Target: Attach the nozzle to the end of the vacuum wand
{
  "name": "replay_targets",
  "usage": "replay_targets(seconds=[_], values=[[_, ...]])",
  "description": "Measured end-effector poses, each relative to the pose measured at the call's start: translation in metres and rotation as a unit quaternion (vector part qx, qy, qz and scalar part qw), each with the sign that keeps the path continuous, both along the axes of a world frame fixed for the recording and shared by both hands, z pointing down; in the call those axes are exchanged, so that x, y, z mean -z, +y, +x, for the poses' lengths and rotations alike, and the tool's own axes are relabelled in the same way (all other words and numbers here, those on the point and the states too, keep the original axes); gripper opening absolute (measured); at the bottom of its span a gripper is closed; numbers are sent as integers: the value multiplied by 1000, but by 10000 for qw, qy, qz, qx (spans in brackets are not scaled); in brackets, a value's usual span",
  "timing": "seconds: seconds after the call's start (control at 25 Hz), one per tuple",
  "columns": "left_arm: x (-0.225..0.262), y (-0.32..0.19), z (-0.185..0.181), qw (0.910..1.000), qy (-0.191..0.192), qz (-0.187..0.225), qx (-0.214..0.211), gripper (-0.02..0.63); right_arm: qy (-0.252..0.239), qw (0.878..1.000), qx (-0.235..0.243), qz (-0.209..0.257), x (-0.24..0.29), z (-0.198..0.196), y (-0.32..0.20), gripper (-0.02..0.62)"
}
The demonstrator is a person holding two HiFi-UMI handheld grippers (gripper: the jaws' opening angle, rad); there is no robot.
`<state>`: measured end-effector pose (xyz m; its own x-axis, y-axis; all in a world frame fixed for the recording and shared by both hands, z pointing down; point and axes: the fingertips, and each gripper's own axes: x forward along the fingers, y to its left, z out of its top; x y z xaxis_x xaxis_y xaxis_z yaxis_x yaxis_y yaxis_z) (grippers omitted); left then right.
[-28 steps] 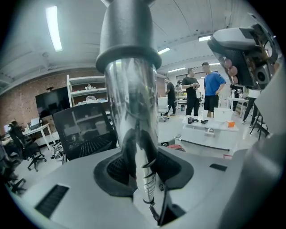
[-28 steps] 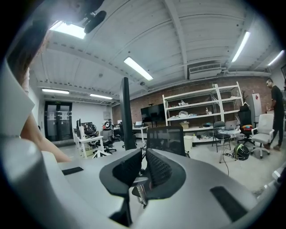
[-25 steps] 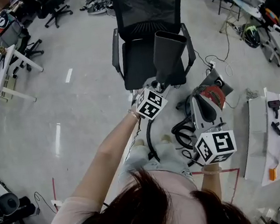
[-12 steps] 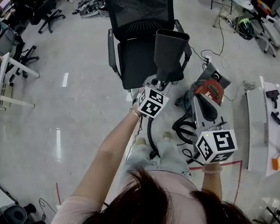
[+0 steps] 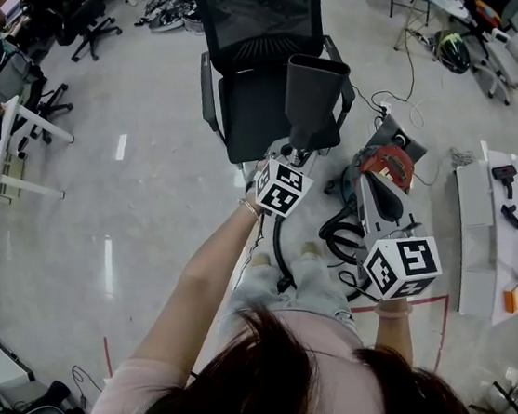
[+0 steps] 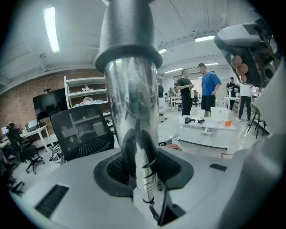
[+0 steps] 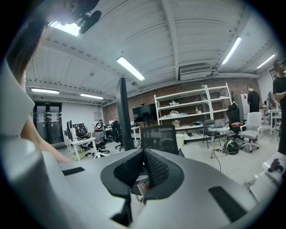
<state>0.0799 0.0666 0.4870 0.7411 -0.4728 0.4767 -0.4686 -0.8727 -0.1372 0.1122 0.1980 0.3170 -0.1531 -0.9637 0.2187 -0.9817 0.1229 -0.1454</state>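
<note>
On my far left a white desk (image 5: 9, 138) and rolling office chairs (image 5: 91, 20) stand on a pale, glossy floor (image 5: 145, 197) that catches streaks of the ceiling lights. Further in, a black mesh chair (image 5: 264, 60) faces me. Just in front of it my left gripper (image 5: 298, 157) has its jaws clamped on the shiny neck of the nozzle (image 5: 316, 96), which it holds off the floor with the dark flared mouth towards the chair. A dark tube (image 5: 279, 255) curves down from under that gripper; I cannot tell what it joins. Right of it the red-and-grey vacuum body (image 5: 387, 169) lies on the floor beside a coil of black hose (image 5: 338, 238). My right gripper (image 7: 144, 154) is above that spot, pads pressed together with nothing pinched between them. At the far right stands a white table (image 5: 474, 222) with small tools. Brick walls and white shelving (image 7: 187, 112) ring the room.
</note>
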Motion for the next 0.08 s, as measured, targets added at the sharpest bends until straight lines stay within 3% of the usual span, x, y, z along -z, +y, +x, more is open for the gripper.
replay_targets(seconds=[0.08], values=[[1, 2, 1, 10000, -10, -2, -21, 144, -22, 10000, -4, -2, 2, 0, 0, 32]])
